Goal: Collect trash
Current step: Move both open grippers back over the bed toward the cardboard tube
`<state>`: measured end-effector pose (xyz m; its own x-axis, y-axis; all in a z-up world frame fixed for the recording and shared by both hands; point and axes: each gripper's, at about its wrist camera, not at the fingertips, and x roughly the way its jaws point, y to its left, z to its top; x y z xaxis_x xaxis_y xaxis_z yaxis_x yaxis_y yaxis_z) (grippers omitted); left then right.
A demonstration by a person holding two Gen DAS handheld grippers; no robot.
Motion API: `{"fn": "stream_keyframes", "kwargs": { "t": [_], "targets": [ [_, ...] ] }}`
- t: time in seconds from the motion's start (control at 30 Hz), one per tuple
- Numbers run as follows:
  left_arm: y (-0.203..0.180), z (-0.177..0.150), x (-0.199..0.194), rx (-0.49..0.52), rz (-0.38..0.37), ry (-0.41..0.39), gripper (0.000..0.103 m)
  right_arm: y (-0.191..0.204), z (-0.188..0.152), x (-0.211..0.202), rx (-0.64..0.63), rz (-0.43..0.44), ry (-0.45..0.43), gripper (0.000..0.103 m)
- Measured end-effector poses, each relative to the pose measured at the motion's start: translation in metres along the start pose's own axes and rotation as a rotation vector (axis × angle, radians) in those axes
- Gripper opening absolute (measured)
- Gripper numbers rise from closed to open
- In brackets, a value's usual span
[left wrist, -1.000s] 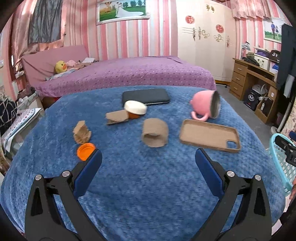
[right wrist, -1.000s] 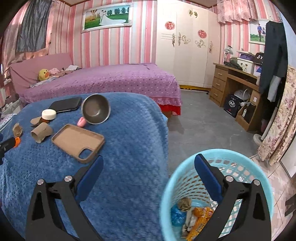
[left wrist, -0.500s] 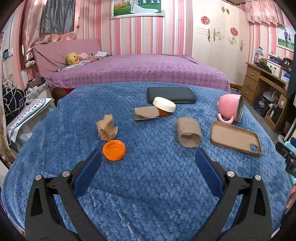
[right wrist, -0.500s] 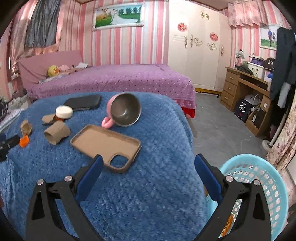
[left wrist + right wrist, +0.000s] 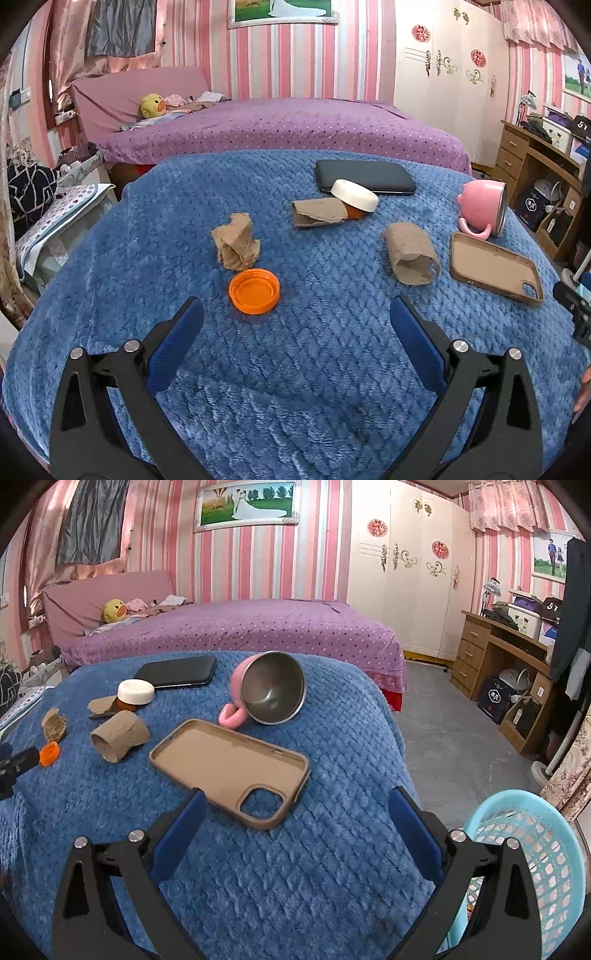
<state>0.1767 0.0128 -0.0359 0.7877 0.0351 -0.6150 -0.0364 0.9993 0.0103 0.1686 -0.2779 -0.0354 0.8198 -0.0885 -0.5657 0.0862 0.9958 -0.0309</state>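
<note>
Both tongs stand wide apart and empty above the blue blanket [image 5: 295, 369]. The left gripper [image 5: 295, 314] hovers just short of the orange cap [image 5: 254, 290], which lies open side up, touching a crumpled cardboard scrap [image 5: 236, 243]. A cardboard tube [image 5: 412, 253] lies between the cap and the tan phone case [image 5: 231, 771]. The right gripper [image 5: 295, 805] hangs over the blanket's right edge, just short of the case, with the turquoise basket [image 5: 532, 849] beside that edge.

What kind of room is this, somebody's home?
Most likely a home bedroom. A bed with a purple spread fills the back, a tall cream wardrobe stands against pink striped walls, and a wooden desk sits at the right. A framed wedding photo hangs above the bed.
</note>
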Motion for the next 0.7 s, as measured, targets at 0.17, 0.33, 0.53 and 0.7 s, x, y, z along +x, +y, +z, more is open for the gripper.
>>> {"fn": "stream_keyframes", "kwargs": {
  "t": [0.17, 0.33, 0.53, 0.7],
  "targets": [
    [0.011, 0.001, 0.008, -0.024, -0.011, 0.021, 0.097, 0.011, 0.016, 0.007, -0.026, 0.015, -0.002, 0.097],
    [0.012, 0.000, 0.017, -0.011, -0.022, 0.048, 0.097, 0.017, 0.020, 0.020, -0.036, 0.026, 0.014, 0.096],
    [0.005, 0.005, 0.029, -0.009, -0.037, 0.067, 0.097, 0.014, 0.013, 0.031, -0.039, 0.025, 0.053, 0.096],
    [-0.017, 0.017, 0.041, -0.026, -0.078, 0.074, 0.097, -0.003, 0.014, 0.033, -0.007, -0.003, 0.053, 0.096]
  ]
}}
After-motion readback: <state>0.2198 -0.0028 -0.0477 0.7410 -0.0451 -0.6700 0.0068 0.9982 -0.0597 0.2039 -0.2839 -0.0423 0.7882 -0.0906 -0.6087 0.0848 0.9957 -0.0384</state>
